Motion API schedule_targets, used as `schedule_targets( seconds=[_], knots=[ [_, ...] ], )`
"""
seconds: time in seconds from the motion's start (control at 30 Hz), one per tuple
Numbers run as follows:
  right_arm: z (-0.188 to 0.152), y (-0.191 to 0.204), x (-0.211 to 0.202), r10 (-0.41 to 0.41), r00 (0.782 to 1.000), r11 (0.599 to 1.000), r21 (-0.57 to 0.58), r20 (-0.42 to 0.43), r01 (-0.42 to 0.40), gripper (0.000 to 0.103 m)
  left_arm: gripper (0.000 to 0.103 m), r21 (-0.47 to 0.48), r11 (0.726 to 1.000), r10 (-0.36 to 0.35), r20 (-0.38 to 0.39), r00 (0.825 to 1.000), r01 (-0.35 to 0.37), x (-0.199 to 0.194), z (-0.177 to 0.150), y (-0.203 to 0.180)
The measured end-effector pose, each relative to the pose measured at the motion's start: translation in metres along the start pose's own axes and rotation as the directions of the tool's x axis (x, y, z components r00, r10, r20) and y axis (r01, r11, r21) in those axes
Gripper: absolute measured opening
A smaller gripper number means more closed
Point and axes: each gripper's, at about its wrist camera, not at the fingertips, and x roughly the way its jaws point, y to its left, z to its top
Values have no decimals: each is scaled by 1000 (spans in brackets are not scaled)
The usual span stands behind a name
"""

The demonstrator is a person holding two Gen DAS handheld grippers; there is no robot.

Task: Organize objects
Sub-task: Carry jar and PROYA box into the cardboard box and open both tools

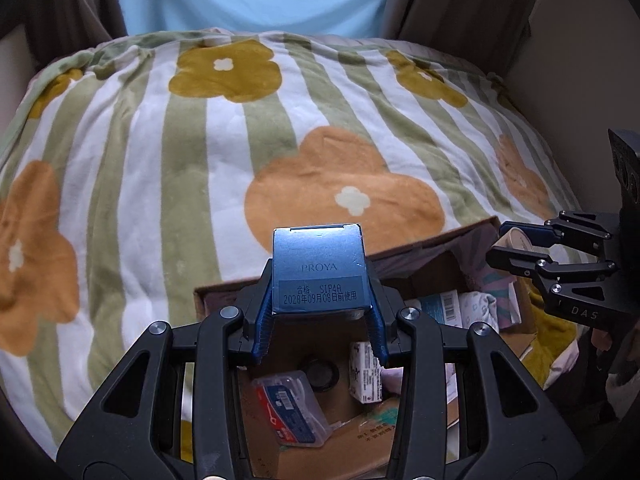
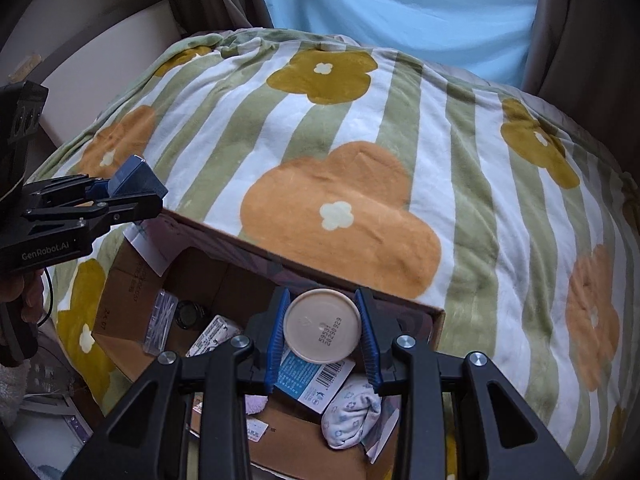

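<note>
My left gripper (image 1: 319,296) is shut on a blue PROYA carton (image 1: 319,268), held upright above the far edge of an open cardboard box (image 1: 224,286). That carton (image 2: 136,182) and the left gripper (image 2: 132,196) also show at the left of the right wrist view. My right gripper (image 2: 322,330) is shut on a round cream jar (image 2: 322,326), its printed base facing the camera, over the same cardboard box (image 2: 436,314). In the left wrist view the right gripper (image 1: 504,246) and the cream jar (image 1: 514,240) appear at the right edge.
The box holds a clear plastic case (image 1: 290,408), a white carton (image 1: 366,372), a dark round lid (image 2: 190,314), a blue-and-white packet (image 2: 312,380) and a rolled patterned cloth (image 2: 352,416). A striped flower blanket (image 1: 224,152) covers the bed beyond. A hand (image 2: 24,288) grips the left tool.
</note>
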Motion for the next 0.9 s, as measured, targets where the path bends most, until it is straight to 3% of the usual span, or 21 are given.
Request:
schedule_targets(
  seconds=[0.23,0.83,0.87,0.9],
  knots=[
    [-21,-1,27,5,999,999,37,-35,-4,31,35,0,1000,20,-54,998,-20,31,-27,-5],
    [-13,-10,37,-4,999,990,141,-50,11,31,37,-35,998,48,-71,996,-50,34,-26,-12],
    [-13,-10,39,0,999,990,142,-54,7,31,47,-38,998,45,-69,997,-48,34,-27,-13],
    [-13,-9,41,0,998,990,143,-58,8,31,79,-41,998,43,-68,997,-46,34,-28,-14]
  ],
)
